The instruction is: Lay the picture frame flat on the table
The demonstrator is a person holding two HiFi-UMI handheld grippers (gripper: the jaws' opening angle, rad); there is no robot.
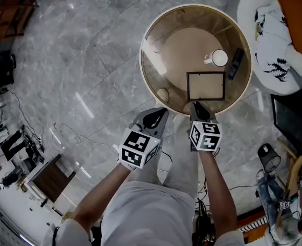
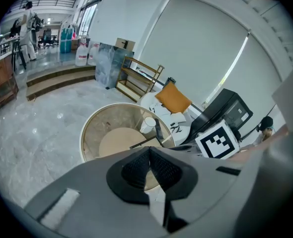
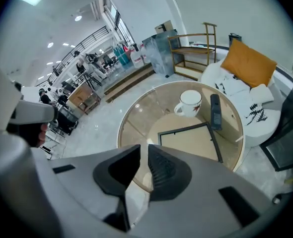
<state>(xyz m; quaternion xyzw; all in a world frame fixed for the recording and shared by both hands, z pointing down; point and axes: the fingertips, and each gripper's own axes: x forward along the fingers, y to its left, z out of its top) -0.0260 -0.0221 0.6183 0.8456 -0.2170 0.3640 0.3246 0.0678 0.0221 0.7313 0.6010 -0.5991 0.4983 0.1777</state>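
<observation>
Nearest the person, the left tool (image 1: 159, 111) hovers short of the near rim of the round glass tabletop (image 1: 147, 70), and its own view shows its jaws pressed together at the tips with nothing between them. The right tool (image 1: 197, 106) is just beside it, its tip reaching over the rim. In the right gripper view its jaws are barely apart, a thin slit showing between the pads, and nothing is held there. Directly ahead of the right tool, just past its tip, lies the picture frame (image 1: 206, 86). It already rests flat on the tabletop, dark border up, its longer sides running across the person from left to right and its near long edge facing that tool. The right tool is clearly the nearer of the two, since the left would have to cross toward the right to reach the frame. A small round thing (image 1: 163, 94) sits on the glass to the left of the frame. Farther back are a white mug (image 1: 218, 58) and a dark remote (image 1: 236, 63), both apart from the frame. By how it lies, the task looks done, so any coming move is likely only a straight reach or retreat along the right tool's line.
</observation>
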